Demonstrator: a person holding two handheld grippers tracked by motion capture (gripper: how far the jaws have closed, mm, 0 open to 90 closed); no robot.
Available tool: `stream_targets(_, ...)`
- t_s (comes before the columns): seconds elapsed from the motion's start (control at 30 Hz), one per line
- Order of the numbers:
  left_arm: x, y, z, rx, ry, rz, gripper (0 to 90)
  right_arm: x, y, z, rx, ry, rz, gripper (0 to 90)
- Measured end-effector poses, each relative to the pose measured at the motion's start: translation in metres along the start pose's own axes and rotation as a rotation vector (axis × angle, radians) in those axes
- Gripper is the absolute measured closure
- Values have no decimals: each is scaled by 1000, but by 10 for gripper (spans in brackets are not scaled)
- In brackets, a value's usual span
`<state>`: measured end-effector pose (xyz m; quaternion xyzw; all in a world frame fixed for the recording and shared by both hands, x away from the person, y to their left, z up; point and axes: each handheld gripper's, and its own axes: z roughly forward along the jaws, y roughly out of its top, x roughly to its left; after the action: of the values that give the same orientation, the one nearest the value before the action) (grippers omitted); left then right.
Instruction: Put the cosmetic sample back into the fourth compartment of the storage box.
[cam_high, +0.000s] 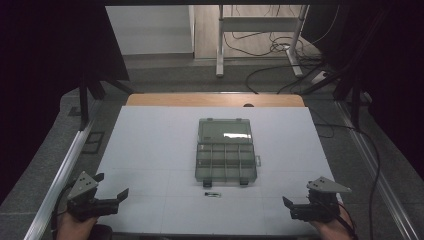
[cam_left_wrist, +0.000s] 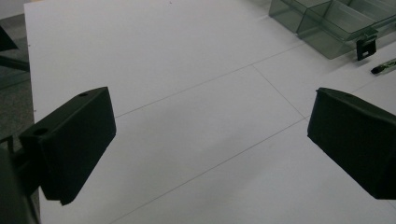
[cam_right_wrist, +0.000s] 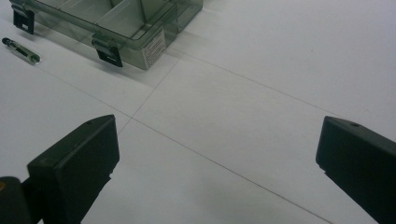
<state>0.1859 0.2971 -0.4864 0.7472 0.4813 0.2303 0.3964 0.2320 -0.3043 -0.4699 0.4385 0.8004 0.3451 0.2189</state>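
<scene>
Left hand-held gripper (cam_high: 111, 186) at 7 o'clock and right hand-held gripper (cam_high: 286, 207) at 5 o'clock both gape wide, holding nothing, over the table (cam_high: 150, 150), open compartment box (cam_high: 225, 155) centered.

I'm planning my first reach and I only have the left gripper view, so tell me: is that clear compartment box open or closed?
Observer: Open. The high view shows the compartment box with its lid folded back, away from you.
Operator: What's the small thing lying beside it?
Observer: A small tube-like item with a dark cap and a clear body. It lies on the table just in front of the box, not touching it.
Operator: And my right gripper?
Observer: The right gripper has its jaws wide apart with nothing between them, near the table's front right corner.
</scene>
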Motion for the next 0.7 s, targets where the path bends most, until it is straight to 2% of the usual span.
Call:
stream_targets(0.2, 1, 0, -1, -5, -10, -8, 14, 1, 1, 1, 11, 6, -7, 0)
stream_targets(0.37, 3, -1, 0, -6, -14, -19, 14, 4, 1, 1, 8, 1, -38, 0)
stream_targets(0.5, 3, -1, 0, -7, -14, -22, 14, 5, 3, 1, -1, 24, -26, 0)
stream_targets(0.53, 3, -1, -1, -7, -14, -22, 14, 7, 5, 3, -11, 49, -13, 0)
stream_targets(0.7, 3, -1, 0, -5, -17, -22, 14, 11, 6, 7, 2, 69, -31, 0)
